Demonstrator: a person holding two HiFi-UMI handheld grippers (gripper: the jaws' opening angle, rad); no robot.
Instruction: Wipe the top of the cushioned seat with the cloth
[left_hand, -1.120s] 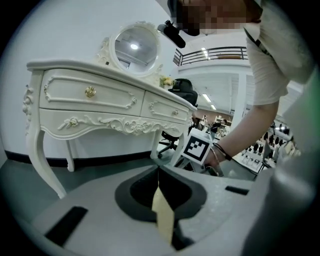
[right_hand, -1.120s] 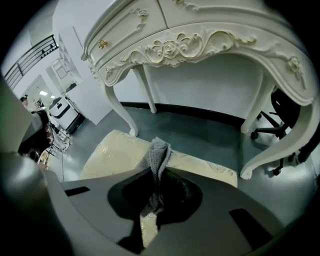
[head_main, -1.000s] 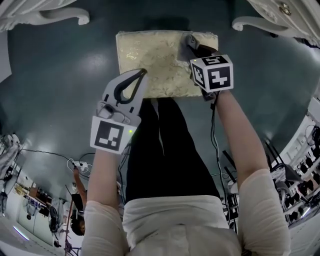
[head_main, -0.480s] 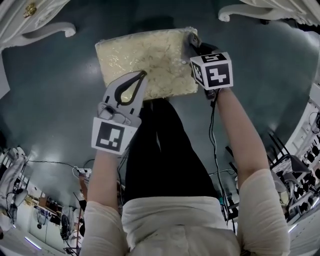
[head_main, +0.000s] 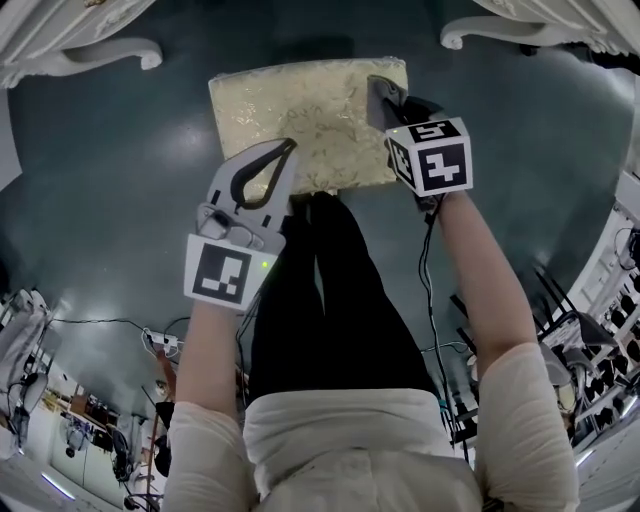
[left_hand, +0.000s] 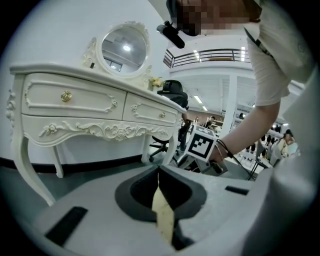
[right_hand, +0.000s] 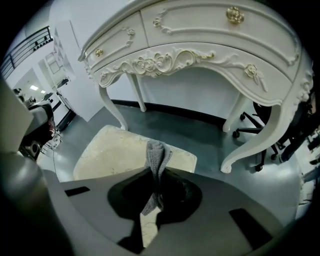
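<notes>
**A:** Where is the cloth?

**B:** The grey cloth (right_hand: 156, 150) is pinched between the jaws of the right gripper (right_hand: 153, 169). Its free end is over the right side of the cushioned seat (head_main: 300, 110), towards the far edge.

**A:** And the seat?

**B:** It is a cream, patterned square. It stands on the dark teal floor (head_main: 100, 180), straight in front of the person's legs (head_main: 320, 300).

**A:** What about the left gripper (head_main: 286, 148)?

**B:** Its jaws are pressed together with nothing between them. The tips are above the seat's near part, left of the middle.

**A:** What is around them?

**B:** A white carved dressing table (right_hand: 200, 45) stands just beyond the seat. It has an oval mirror (left_hand: 125, 47) on top. An office chair (right_hand: 252, 117) shows behind one of its legs.
</notes>
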